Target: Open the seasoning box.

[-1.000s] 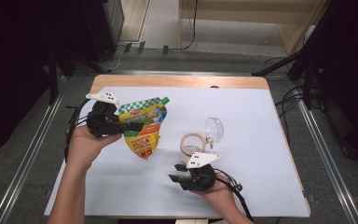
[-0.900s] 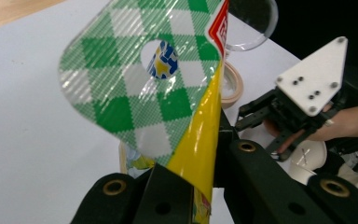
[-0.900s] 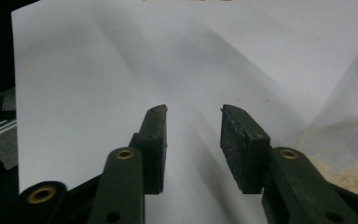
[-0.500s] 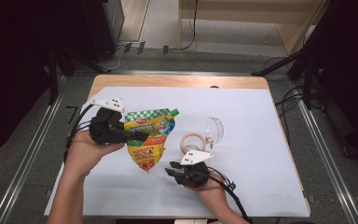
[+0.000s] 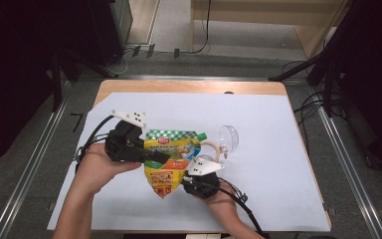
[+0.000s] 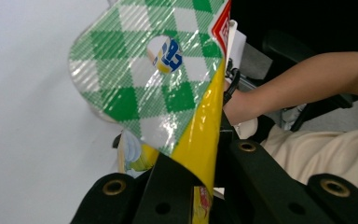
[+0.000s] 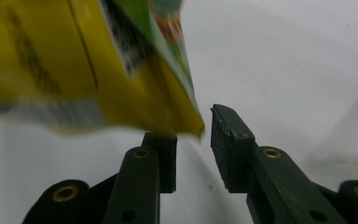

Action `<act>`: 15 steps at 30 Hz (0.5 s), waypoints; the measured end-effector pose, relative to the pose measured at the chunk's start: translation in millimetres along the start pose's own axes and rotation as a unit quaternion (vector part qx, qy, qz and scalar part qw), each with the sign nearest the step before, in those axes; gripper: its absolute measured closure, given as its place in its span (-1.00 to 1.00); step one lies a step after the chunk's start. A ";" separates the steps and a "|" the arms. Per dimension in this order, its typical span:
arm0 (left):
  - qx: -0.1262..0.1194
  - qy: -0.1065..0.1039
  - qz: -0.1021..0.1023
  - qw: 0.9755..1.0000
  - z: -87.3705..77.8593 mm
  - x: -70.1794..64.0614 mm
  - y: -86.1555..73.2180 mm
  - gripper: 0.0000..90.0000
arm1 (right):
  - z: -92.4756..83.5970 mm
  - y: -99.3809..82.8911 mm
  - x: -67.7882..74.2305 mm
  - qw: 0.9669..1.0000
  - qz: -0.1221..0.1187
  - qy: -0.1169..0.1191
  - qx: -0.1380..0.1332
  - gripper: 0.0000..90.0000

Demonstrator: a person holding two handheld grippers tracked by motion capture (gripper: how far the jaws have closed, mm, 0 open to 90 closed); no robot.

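Pouch [image 5: 171, 159]: glossy plastic film, printed yellow and green check, shiny highlights. Table sheet [image 5: 278, 164]: matt white, smooth. Table edge [image 5: 189, 87]: wood. Cup [image 5: 228, 136]: clear plastic. Tape roll [image 5: 212, 149]: tan. Right gripper [image 7: 193, 154] pads [image 7: 223, 140]: matt black, rough.

The left gripper [image 6: 200, 186] is clamped on the yellow edge of a glossy pouch [image 6: 163, 79], whose green-and-white checked top rises straight ahead of the jaws, with a small round blue-and-white logo on it. To the left of the gripper lies the white counter [image 6: 28, 116]. To the right and farther off, a person's bare forearm [image 6: 298, 86] reaches across above a beige-clothed leg.
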State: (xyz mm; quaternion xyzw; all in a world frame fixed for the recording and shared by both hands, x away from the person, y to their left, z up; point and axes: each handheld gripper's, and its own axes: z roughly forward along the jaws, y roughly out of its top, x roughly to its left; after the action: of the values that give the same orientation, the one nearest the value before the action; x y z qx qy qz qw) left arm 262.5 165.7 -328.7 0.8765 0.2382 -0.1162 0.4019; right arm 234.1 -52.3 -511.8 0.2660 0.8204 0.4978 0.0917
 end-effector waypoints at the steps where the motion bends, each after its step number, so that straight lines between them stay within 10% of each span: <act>1: -0.001 0.000 -0.001 1.000 2.0 0.5 0.6 1.00 | -1.7 0.6 2.3 1.000 -0.008 0.002 -0.004 0.61; 7: -0.025 0.025 -0.025 0.999 3.3 5.7 1.2 1.00 | -5.8 2.3 13.4 0.998 -0.059 0.002 -0.005 0.66; 15: -0.046 0.057 -0.043 0.996 9.5 7.2 3.3 0.90 | -6.0 5.7 27.2 0.998 -0.063 0.030 0.002 0.65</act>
State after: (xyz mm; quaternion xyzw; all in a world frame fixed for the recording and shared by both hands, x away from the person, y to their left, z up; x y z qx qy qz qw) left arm 270.3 158.9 -335.6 0.8511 0.3034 -0.0721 0.4224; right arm 210.6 -40.5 -500.9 0.1993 0.8386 0.4974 0.0981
